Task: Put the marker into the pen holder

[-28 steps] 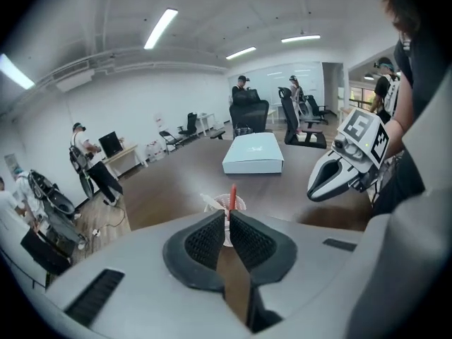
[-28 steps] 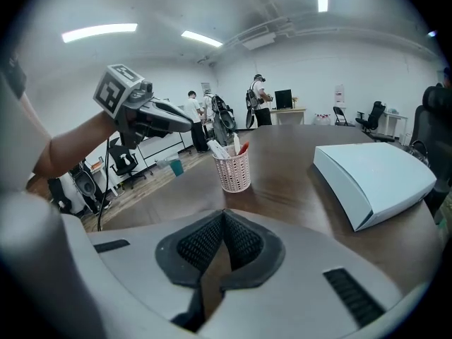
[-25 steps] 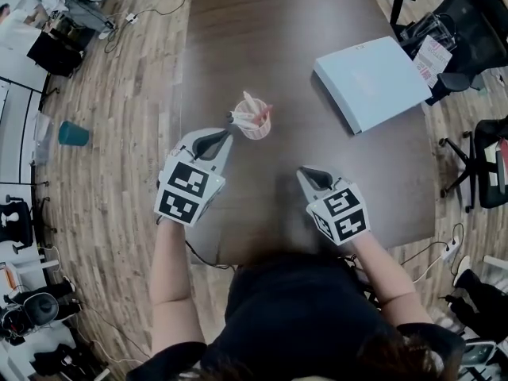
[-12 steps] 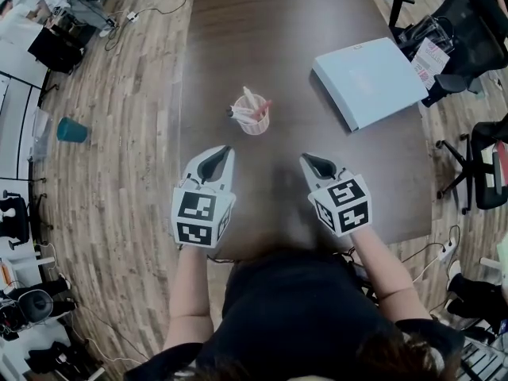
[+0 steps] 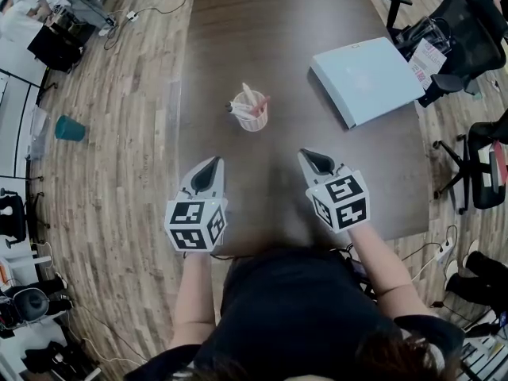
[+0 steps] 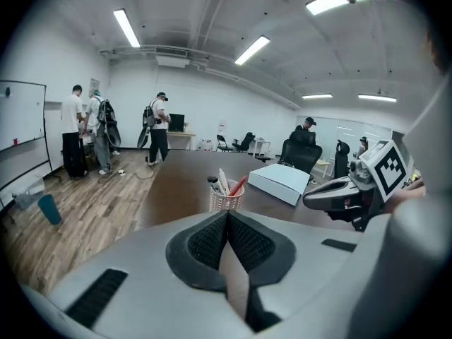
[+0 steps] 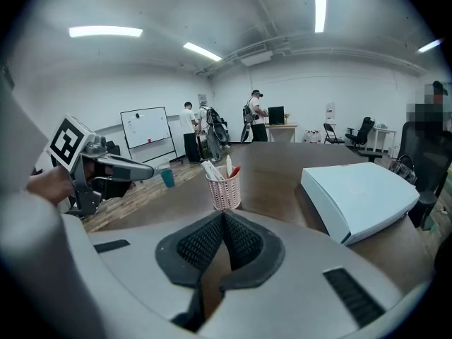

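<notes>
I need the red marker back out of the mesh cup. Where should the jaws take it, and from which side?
Take the red marker by its exposed upper end, coming down from above. The mesh wall of the pen holder covers its lower shaft, and the white markers stand close beside it, so a sideways approach would likely bump them.

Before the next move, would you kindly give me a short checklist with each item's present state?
1. Nothing held in the left gripper, jaws together: ok.
2. Nothing held in the right gripper, jaws together: ok.
3. The pen holder upright on the table: ok.
4. The pens standing inside the holder, none seen lying beside it: ok.
5. Which of them is the task's marker: cannot tell.
6. Both grippers apart from the holder and the white box: ok.
</notes>
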Available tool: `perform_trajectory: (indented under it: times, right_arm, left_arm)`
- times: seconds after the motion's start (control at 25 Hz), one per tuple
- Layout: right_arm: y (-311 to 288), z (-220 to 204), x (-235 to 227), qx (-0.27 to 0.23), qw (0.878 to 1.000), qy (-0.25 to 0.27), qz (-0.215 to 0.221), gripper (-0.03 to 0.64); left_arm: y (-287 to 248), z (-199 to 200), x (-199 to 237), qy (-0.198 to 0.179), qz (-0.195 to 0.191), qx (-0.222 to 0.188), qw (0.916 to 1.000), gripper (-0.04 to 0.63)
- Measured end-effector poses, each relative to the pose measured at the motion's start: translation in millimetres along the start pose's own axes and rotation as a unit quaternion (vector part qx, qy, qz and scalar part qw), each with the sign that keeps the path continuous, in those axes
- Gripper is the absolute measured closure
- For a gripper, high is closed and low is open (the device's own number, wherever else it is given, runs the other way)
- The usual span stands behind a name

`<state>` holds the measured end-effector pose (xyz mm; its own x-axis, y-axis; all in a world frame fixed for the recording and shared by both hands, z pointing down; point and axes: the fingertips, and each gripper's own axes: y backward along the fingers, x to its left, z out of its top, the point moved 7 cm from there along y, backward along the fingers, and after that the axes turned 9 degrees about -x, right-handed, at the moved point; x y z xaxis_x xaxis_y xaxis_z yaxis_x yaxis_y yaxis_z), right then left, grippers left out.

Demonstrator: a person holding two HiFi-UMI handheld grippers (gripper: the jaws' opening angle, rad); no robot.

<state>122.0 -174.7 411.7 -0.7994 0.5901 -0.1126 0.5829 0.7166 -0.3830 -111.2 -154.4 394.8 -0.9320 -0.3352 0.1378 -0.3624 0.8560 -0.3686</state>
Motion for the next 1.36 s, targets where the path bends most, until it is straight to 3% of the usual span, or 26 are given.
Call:
perform_trajectory:
  times: [0.6,0.88,1.36]
  right_arm:
    - [6,1,9,-0.010,1.000,0.006,-0.012,0.601]
    - [8,0,7,-0.014,0.999,-0.029,-0.003,0.601]
    - [7,-1,13,-0.014,0.999,-0.041,0.004,0.601]
  left_arm:
    - [12,-17,-3,0.016,-0.001,0.011,0.9998,0.568]
    - [9,-18,-8,0.006,-0.016,0.018,0.9997,0.568]
    - [11,-20,-8,0.002,-0.029,0.025,0.9993,0.568]
